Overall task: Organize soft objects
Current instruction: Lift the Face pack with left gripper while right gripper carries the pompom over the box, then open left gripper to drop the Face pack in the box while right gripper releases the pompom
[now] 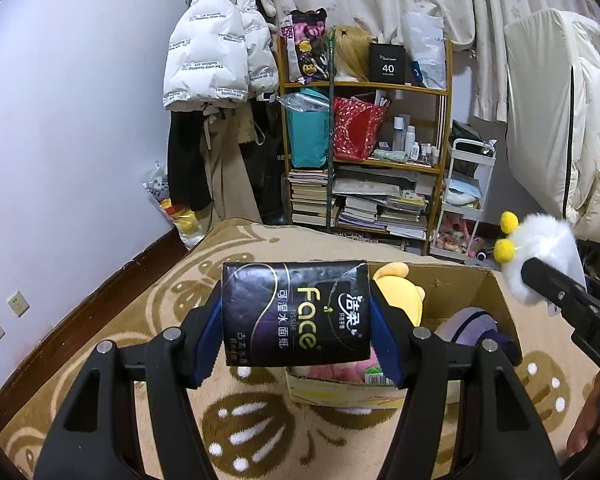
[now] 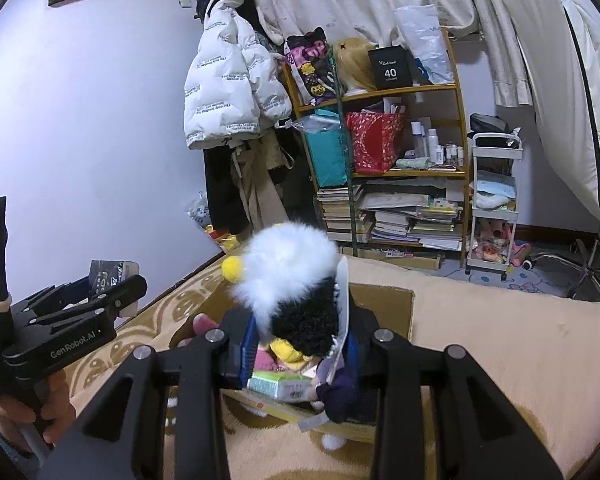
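Above the patterned blanket (image 1: 148, 312), the left hand-held gripper (image 1: 296, 316) is clamping a black tissue pack (image 1: 296, 312) just left of the cardboard box (image 1: 476, 280). The right hand-held gripper (image 2: 300, 340) is squeezing a fluffy white-and-black plush (image 2: 292, 280) over the box, where a yellow plush (image 1: 400, 288) and others are already lying. Judging from this, each item should be lowered into a free gap before its jaws part, so nothing is tipping over the rim.

Over the open brown cardboard box (image 1: 476, 280), the left gripper (image 1: 296, 316) clamps a dark tissue pack (image 1: 296, 312) while the right gripper (image 2: 300, 336) pinches a fluffy white-and-black plush toy (image 2: 288, 276).
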Demonstrator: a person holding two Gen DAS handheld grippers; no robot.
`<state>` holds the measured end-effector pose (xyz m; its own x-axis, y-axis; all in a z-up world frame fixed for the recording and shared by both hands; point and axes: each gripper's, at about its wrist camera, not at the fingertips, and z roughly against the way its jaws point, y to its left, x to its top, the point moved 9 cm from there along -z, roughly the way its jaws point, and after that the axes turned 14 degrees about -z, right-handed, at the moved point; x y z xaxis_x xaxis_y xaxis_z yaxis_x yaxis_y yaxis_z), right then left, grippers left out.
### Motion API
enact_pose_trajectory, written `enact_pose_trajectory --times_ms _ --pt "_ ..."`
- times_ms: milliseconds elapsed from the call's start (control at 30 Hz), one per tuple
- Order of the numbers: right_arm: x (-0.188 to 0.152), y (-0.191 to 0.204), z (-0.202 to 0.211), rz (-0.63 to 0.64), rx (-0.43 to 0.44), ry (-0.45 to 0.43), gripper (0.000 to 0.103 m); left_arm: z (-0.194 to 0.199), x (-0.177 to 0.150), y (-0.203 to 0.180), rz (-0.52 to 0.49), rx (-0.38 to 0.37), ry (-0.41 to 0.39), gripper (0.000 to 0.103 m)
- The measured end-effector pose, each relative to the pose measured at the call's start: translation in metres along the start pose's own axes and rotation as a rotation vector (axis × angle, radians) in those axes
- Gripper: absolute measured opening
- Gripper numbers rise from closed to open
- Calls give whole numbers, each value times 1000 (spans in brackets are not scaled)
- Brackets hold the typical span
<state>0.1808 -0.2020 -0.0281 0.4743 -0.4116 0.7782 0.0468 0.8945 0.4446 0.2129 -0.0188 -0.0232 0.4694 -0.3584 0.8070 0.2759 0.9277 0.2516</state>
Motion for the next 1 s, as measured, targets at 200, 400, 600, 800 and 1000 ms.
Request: enact_pose_trajectory --times_ms 200,400,600,800,1000 --pt "6 0 -13 26 6 -7 36 -14 -1 -3 -21 0 8 63" --pt "6 -2 -26 42 23 -15 36 -29 -3 -9 -28 -14 22 63" --pt "2 -10 -39 33 30 -8 37 -49 -6 -21 -38 -39 49 63" --pt "4 -21 -44 -7 32 -12 37 -63 -11 -35 -56 -63 73 64" --pt "3 -33 -50 -62 32 4 37 -67 -11 -43 -63 -84 72 64"
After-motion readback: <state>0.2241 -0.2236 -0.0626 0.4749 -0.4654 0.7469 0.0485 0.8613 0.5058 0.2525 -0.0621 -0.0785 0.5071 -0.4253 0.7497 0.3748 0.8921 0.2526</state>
